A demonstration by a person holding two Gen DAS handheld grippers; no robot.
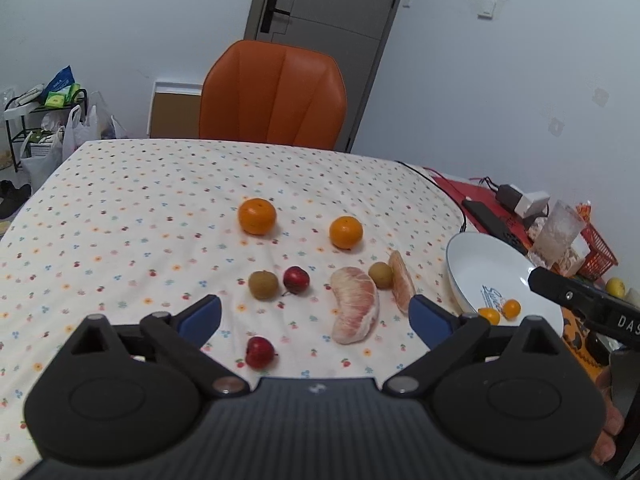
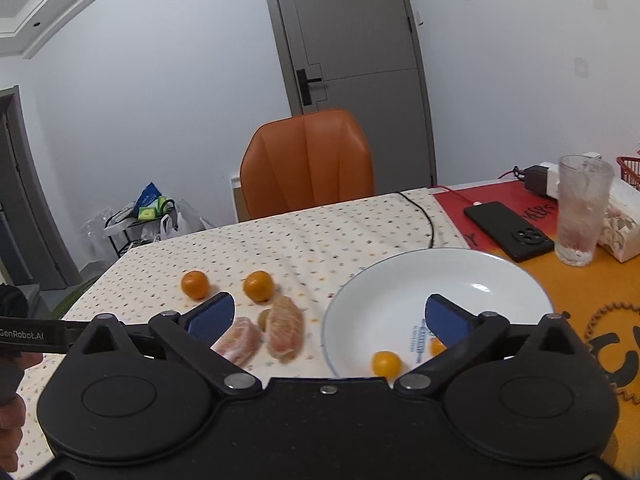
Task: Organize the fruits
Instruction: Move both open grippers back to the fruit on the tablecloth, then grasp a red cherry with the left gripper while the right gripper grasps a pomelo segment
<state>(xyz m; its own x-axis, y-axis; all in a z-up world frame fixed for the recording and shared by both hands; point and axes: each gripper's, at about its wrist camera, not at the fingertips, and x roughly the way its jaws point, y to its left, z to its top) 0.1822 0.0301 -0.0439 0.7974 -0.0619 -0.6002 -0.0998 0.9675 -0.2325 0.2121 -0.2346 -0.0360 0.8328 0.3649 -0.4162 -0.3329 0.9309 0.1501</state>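
Two little yellow fruits (image 2: 386,363) sit in my white plate (image 2: 400,280), near its front edge. My right claw (image 2: 338,316) is wide apart over that plate and holds nothing. My left claw (image 1: 316,318) is wide apart too, empty, left of the plate. Left of the plate lie two oranges (image 1: 257,216), two pomelo pieces (image 1: 356,304), two brown fruits (image 1: 263,285) and two red ones (image 1: 296,280).

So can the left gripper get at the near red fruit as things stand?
Probably yes: the left gripper is open and empty, and the red fruit lies alone on the cloth just below its fingers.
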